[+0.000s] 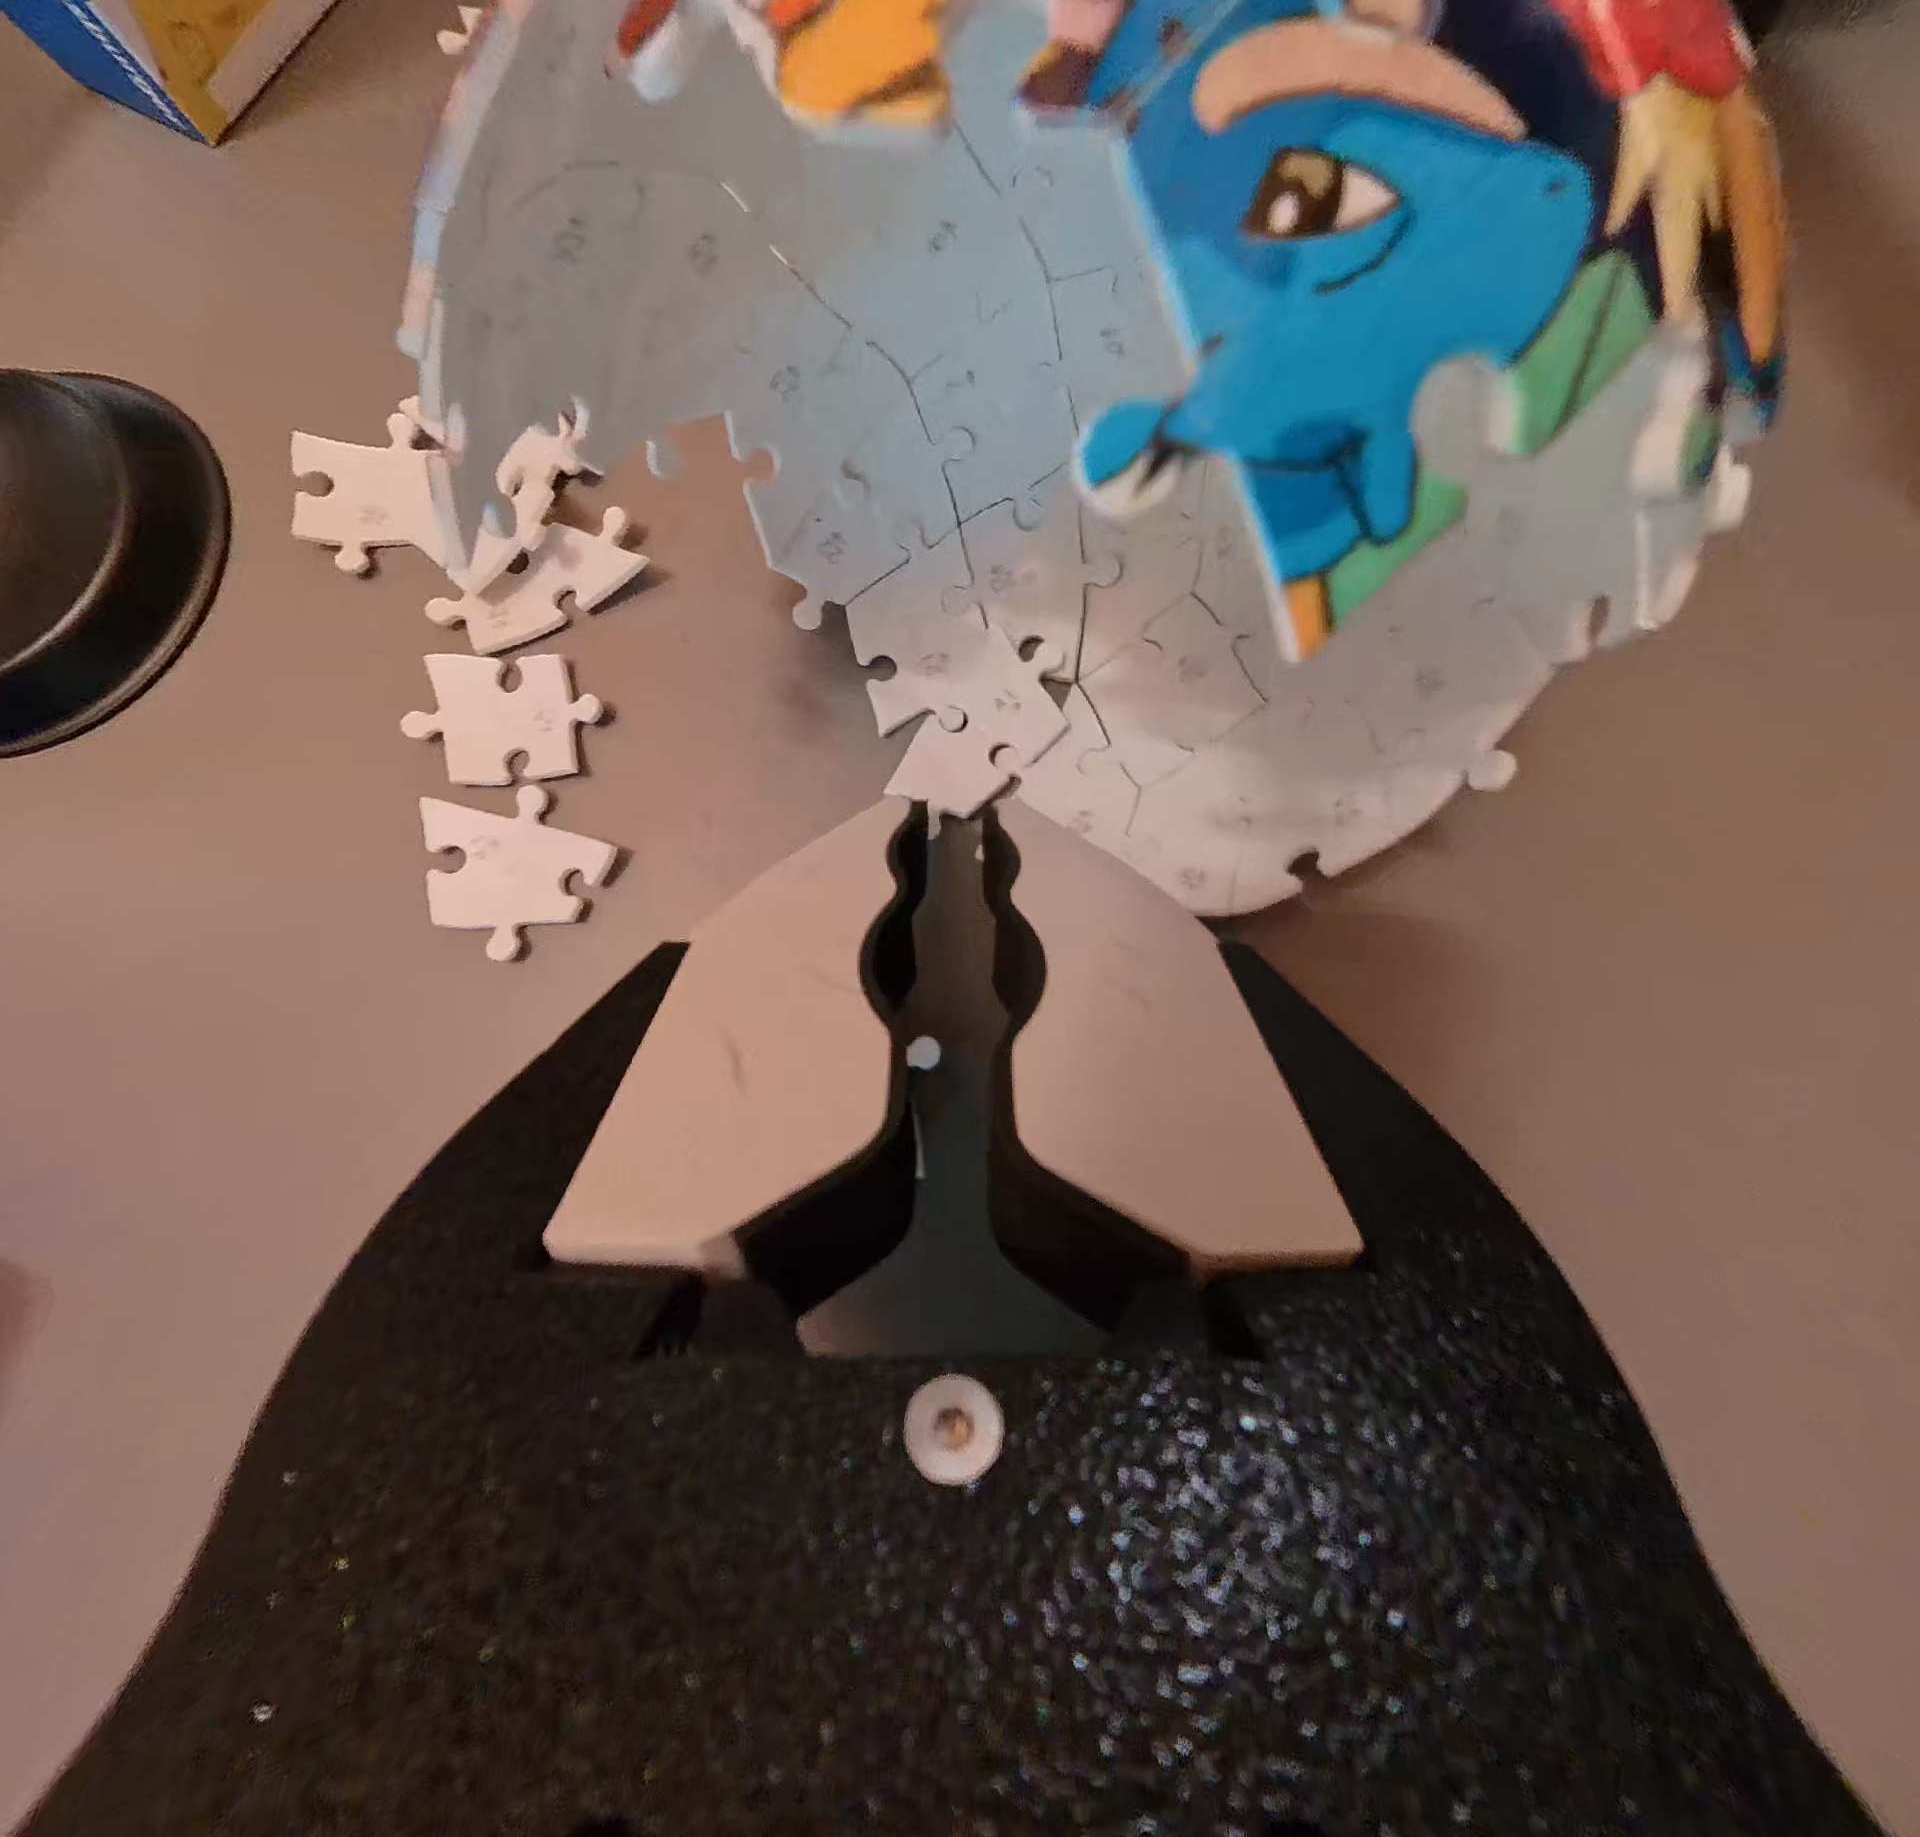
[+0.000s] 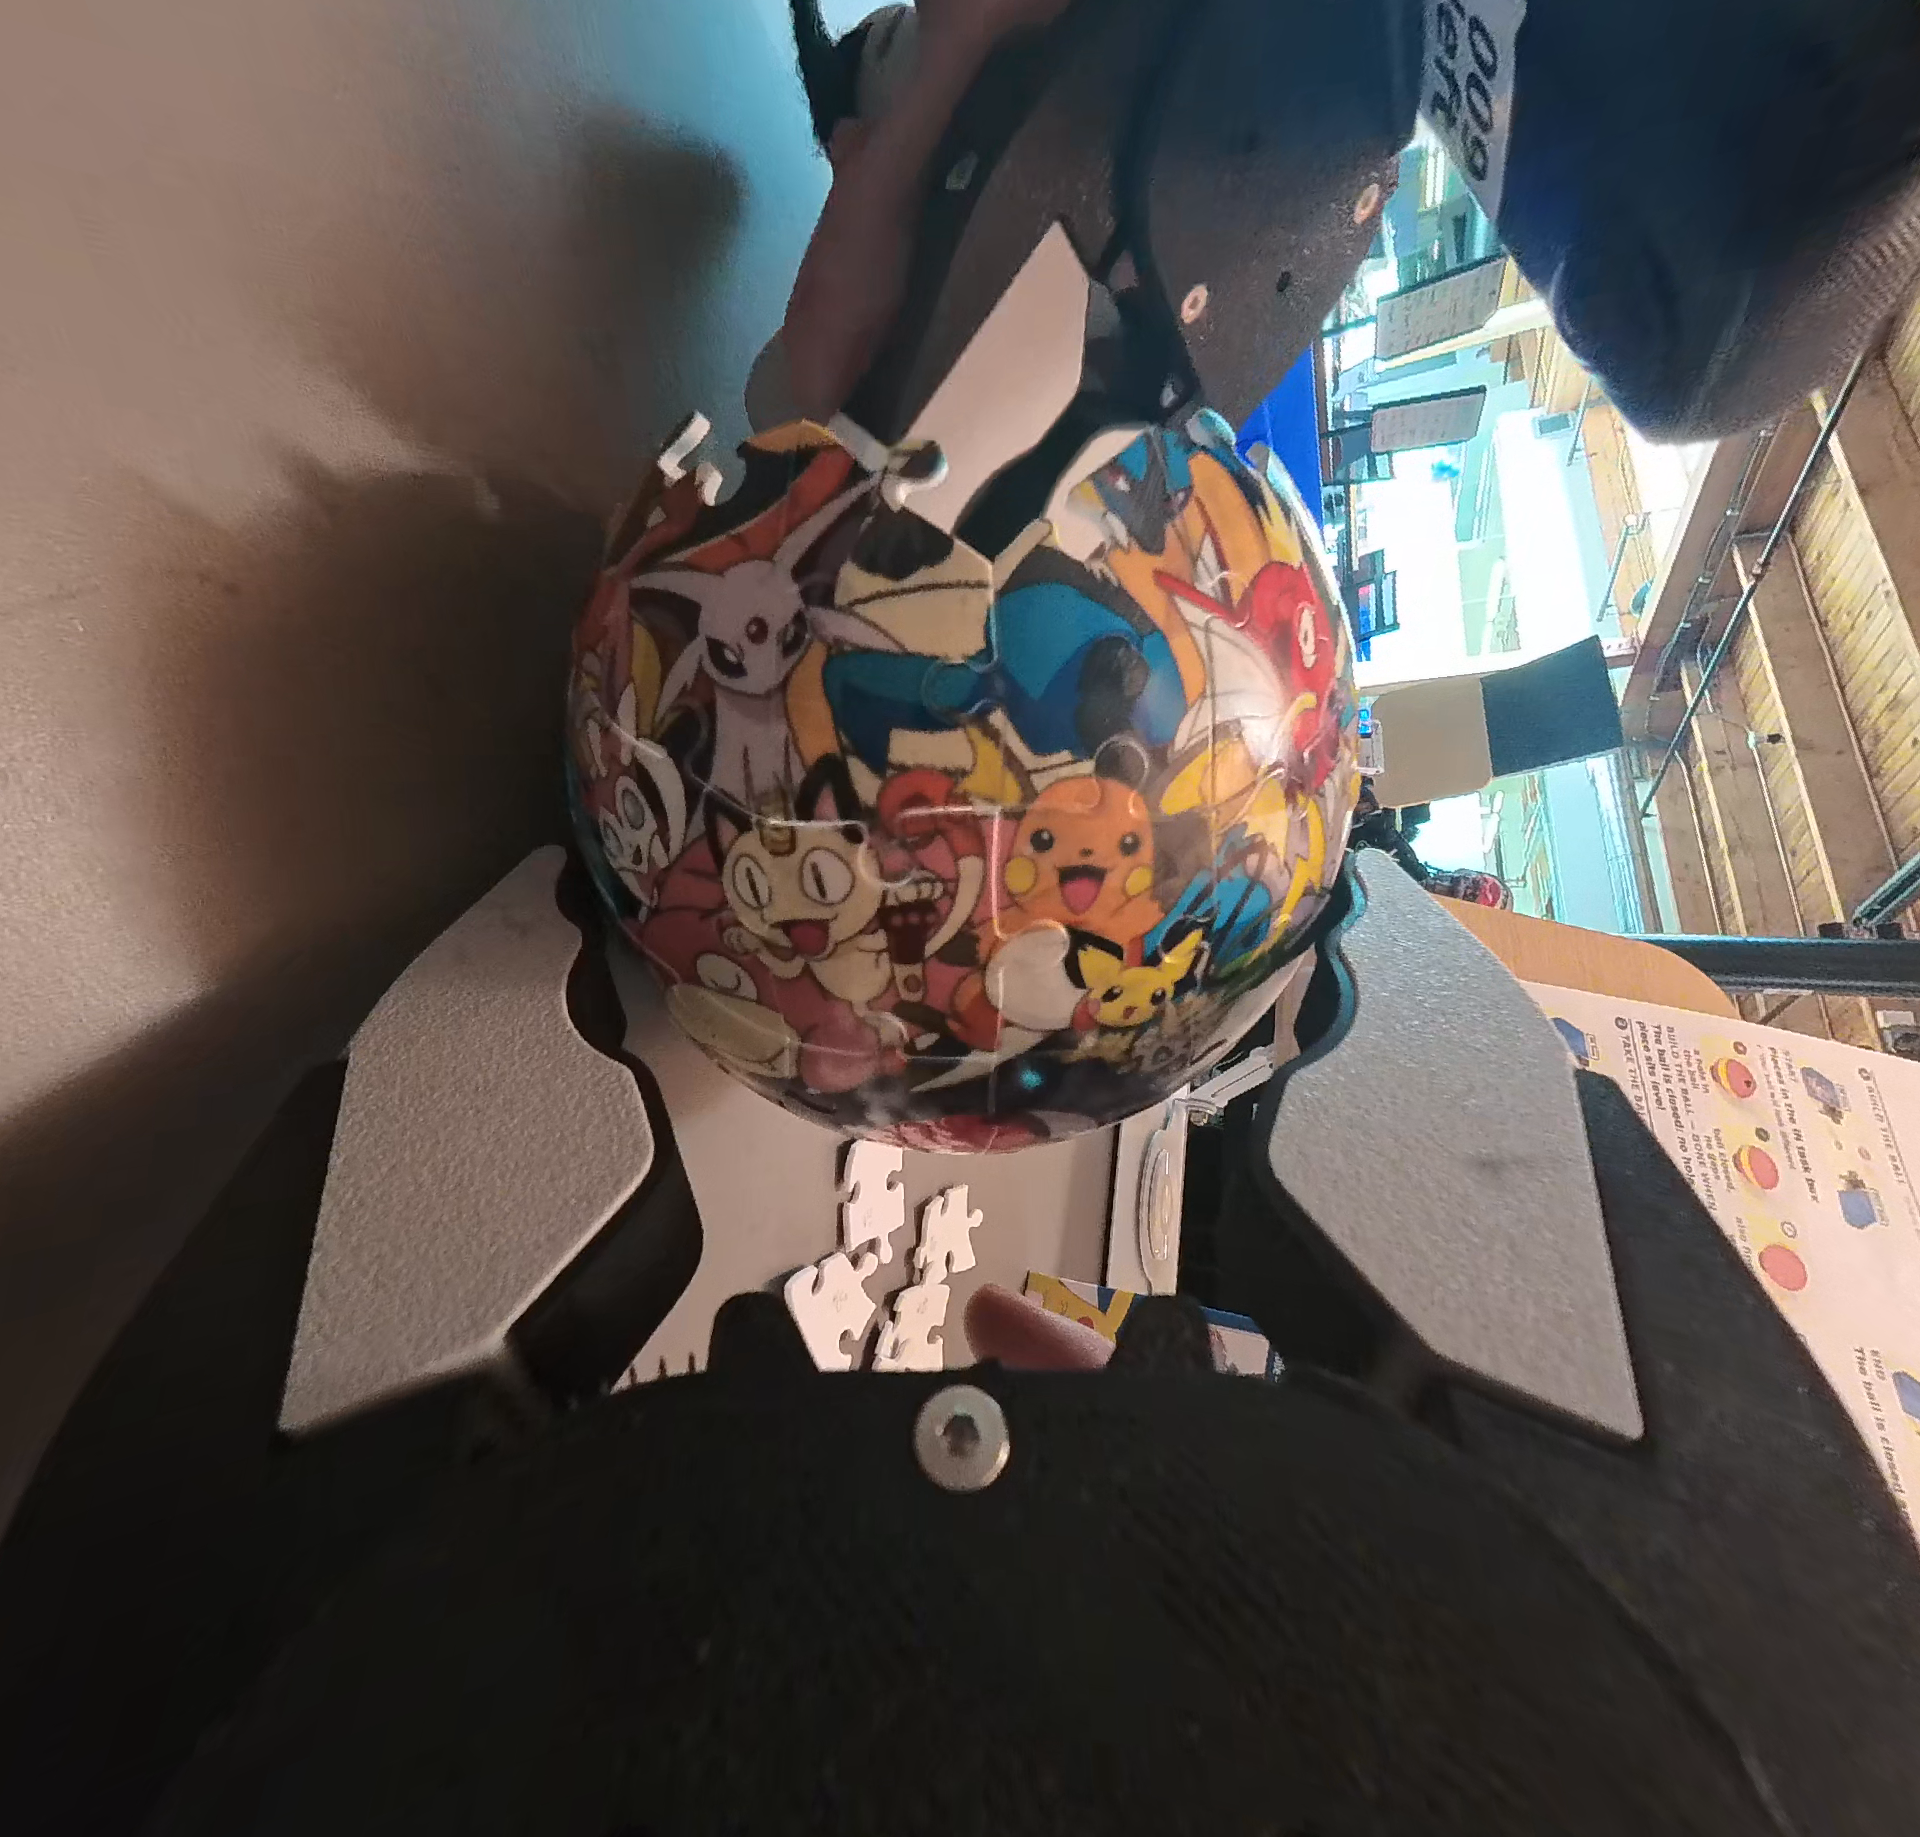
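Observation:
A partly built puzzle ball [image 1: 1039, 353] with cartoon pictures shows its open side in the left wrist view, with pale piece backs inside. My left gripper [image 1: 951, 829] is shut on a white-backed puzzle piece [image 1: 956, 764] at the lower rim of the opening. My right gripper [image 2: 961, 878] is shut on the puzzle ball [image 2: 966, 748], with one finger [image 2: 468, 1060] on each side, and holds it above the table. The left gripper [image 2: 1143, 229], held by a hand, reaches the ball's top in the right wrist view.
Several loose white-backed pieces [image 1: 499, 717] lie on the tan table [image 1: 260, 1060] left of the ball; they also show below the ball [image 2: 894, 1268]. A black round object [image 1: 94, 561] and a printed box [image 1: 135, 11] stand at the left. A printed sheet [image 2: 1766, 1164] lies at right. There is about 7 centimetres between the tips of the two grippers.

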Motion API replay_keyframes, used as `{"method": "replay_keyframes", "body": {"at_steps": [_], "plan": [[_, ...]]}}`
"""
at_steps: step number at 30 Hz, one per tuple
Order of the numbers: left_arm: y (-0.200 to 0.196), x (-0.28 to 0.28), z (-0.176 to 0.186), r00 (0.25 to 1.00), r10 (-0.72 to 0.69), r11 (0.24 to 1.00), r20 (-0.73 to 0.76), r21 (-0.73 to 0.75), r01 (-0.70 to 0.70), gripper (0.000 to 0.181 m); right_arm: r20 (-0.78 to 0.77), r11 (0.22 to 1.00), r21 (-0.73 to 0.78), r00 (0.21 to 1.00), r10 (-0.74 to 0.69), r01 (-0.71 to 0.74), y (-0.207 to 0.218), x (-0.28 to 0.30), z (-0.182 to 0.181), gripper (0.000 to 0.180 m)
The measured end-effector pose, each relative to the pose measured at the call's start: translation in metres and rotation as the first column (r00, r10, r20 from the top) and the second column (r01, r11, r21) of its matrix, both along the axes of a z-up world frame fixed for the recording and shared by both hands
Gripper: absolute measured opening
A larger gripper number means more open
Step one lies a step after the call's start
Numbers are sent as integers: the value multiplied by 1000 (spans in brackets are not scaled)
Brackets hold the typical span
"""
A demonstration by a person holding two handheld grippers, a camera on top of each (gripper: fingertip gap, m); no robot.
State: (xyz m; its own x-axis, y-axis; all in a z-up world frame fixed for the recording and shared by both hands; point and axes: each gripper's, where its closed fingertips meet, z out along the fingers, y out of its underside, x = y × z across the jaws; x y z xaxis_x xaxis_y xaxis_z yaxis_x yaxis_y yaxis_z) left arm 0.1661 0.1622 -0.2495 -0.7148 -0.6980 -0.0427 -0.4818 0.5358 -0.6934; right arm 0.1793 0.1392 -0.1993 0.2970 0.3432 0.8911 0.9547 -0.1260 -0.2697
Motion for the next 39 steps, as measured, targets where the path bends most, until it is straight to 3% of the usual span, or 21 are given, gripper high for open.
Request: {"method": "replay_keyframes", "body": {"at_steps": [9, 12, 14, 19, 33, 39], "plan": [[17, 21, 2, 992, 109, 993, 65, -47, -106, 25, 2, 1000, 0, 1000, 3, -3, 0, 0, 0, 128], [15, 23, 7, 992, 89, 994, 85, -78, -82, 17, 2, 1000, 1, 1000, 4, -4, 0, 0, 0, 128], [6, 15, 5, 998, 3, 996, 63, -86, 2, 12, -1, 1000, 1, 1000, 5, -5, 0, 0, 0, 128], [3, 5, -3, 997, -73, 997, 38, -25, 74, 21, 5, 1000, 2, 1000, 6, -6, 0, 0, 0, 128], [6, 11, -9, 995, -94, 995, -17, -32, 93, 0, 5, 1000, 1, 1000, 10, -10, -1, 0, 0, 127], [30, 18, -5, 999, 30, 999, 15, -29, -30, 0, 12, 1000, 0, 1000, 10, -10, -1, 0, 0, 127]]}}
